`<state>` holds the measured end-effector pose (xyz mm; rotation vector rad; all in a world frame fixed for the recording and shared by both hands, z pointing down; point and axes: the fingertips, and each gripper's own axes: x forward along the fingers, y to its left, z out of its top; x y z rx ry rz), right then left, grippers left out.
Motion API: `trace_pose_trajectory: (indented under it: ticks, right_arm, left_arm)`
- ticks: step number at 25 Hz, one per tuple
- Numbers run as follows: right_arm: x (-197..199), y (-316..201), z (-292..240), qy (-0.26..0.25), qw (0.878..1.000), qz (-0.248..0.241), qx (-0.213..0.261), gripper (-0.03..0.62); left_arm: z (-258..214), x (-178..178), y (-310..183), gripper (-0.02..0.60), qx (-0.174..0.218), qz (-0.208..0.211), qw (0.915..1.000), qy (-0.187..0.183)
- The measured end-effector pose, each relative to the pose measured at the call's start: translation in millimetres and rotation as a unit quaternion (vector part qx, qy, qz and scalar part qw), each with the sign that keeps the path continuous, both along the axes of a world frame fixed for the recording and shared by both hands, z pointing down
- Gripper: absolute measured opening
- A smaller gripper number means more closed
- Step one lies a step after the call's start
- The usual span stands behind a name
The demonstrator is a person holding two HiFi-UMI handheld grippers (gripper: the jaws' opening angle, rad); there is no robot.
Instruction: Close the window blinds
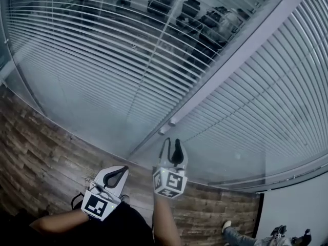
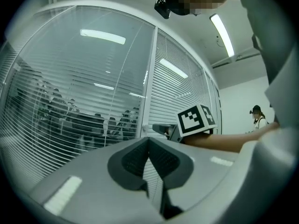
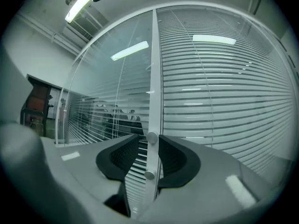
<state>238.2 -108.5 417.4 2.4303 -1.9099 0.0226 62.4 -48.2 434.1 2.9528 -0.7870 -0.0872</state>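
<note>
Up against the glass, your right gripper [image 1: 171, 143] has its fingers released, one on either side of the two knobs [image 1: 172, 121] on the frame post [image 1: 241, 55]. The window blinds [image 1: 256, 117] hang behind the glass. Your left gripper [image 1: 124, 169], nearer and to the left, is clenched on nothing.

Place: an office is indicated.
Walls: a glass partition [image 1: 102, 91] fitted with slatted blinds [image 1: 266, 101] is seen.
Beyond the glass: office chairs [image 1: 205, 22] are visible.
Floor: wood-pattern floor [image 1: 46, 158].
Ceiling: strip light [image 2: 222, 34].
</note>
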Motion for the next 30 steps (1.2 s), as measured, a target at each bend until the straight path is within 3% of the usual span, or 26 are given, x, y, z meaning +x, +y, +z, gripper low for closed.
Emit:
trace_pose_trajectory:
  ticks: [16,26,30]
  right_arm:
    - [20,-58,9,0.038,0.999,0.006,-0.036,0.129]
    - [25,-61,13,0.012,0.999,0.019,-0.024,0.129]
    - [26,-61,13,-0.03,0.999,0.015,-0.008,0.129]
  left_arm:
    - [1,0,-35,0.002,-0.02,-0.038,0.9991,0.004]
    - [7,0,-39,0.002,-0.03,-0.04,0.9988,-0.001]
    - [6,3,-39,0.002,-0.028,-0.038,0.9989,-0.001]
